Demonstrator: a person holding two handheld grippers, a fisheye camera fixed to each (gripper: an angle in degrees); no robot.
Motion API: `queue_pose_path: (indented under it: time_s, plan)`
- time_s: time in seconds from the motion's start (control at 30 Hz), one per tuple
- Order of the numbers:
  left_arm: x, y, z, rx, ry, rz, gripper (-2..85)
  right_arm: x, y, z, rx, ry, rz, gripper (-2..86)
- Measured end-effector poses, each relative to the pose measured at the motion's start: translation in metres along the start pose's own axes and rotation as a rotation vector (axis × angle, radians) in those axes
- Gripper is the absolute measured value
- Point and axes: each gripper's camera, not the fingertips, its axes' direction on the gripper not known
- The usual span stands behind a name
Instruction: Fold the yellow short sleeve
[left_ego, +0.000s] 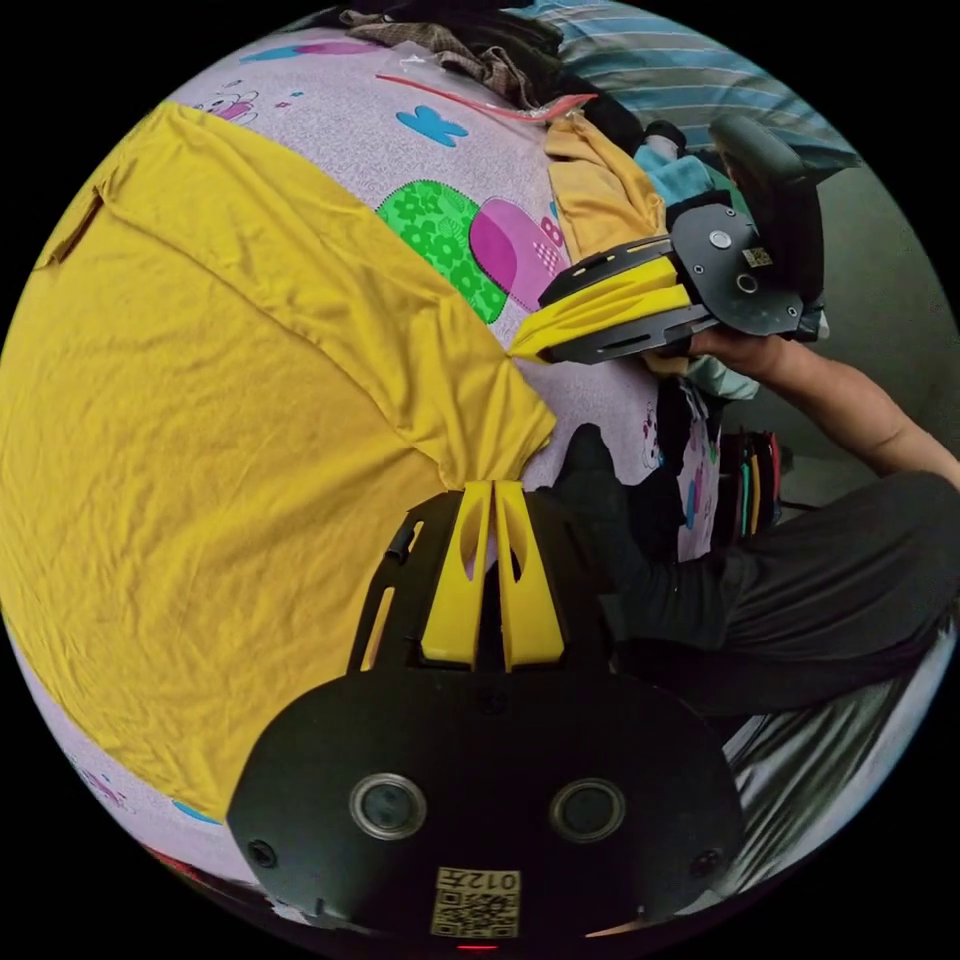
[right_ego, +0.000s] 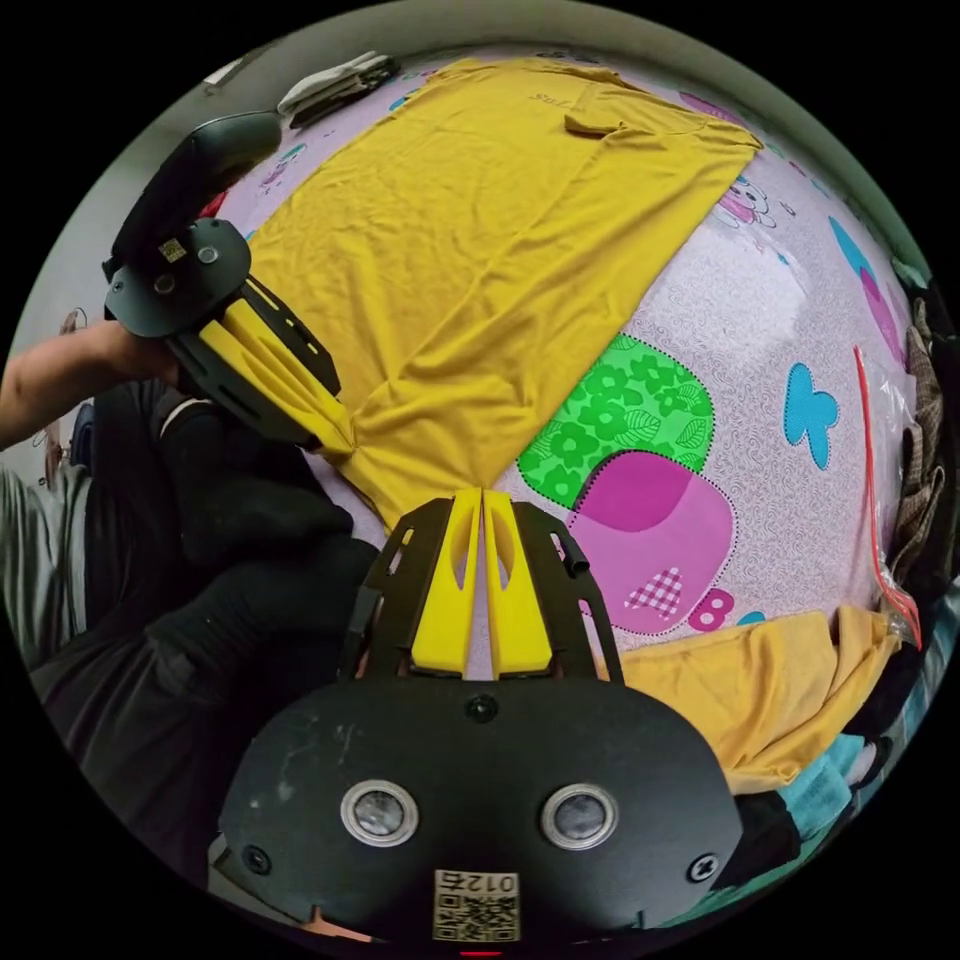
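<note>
Both closed tight on one edge of the soft yellow short-sleeve shirt (right_ego: 500, 240): left gripper (left_ego: 493, 487) and right gripper (right_ego: 481, 494) near each other, shirt spread flat away across the flowery pink bed sheet (right_ego: 800, 320).

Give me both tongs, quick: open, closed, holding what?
Left tongs: closed on the hem of the yellow shirt.
Right tongs: closed on the same hem, at the other corner.

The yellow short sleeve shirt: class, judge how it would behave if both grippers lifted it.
The yellow shirt probably hangs floppy: it bunches into gathers at the left gripper and right gripper. Likely light, since it lies thin and flat on the patterned sheet.
</note>
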Motion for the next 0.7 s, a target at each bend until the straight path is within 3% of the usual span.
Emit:
queue_pose_path:
  time_s: [0.2, 0.37, 0.57, 0.7]
  plan:
    - [-0.002, 0.027, -0.005, -0.039, -0.022, -0.012, 0.7, -0.017, -0.017, 0.022, -0.033, -0.066, -0.063, -0.8]
    - [-0.009, 0.056, -0.041, 0.034, 0.043, 0.002, 0.7, -0.017, -0.029, 0.035, -0.045, -0.061, -0.061, -0.9]
    - [-0.066, 0.121, -0.143, 0.322, 0.021, -0.133, 0.8, -0.008, -0.051, 0.017, 0.014, -0.13, -0.019, -0.8]
    - [-0.144, 0.195, -0.227, 0.694, -0.004, -0.468, 1.1, -0.01, -0.077, -0.005, 0.057, -0.116, -0.035, -0.8]
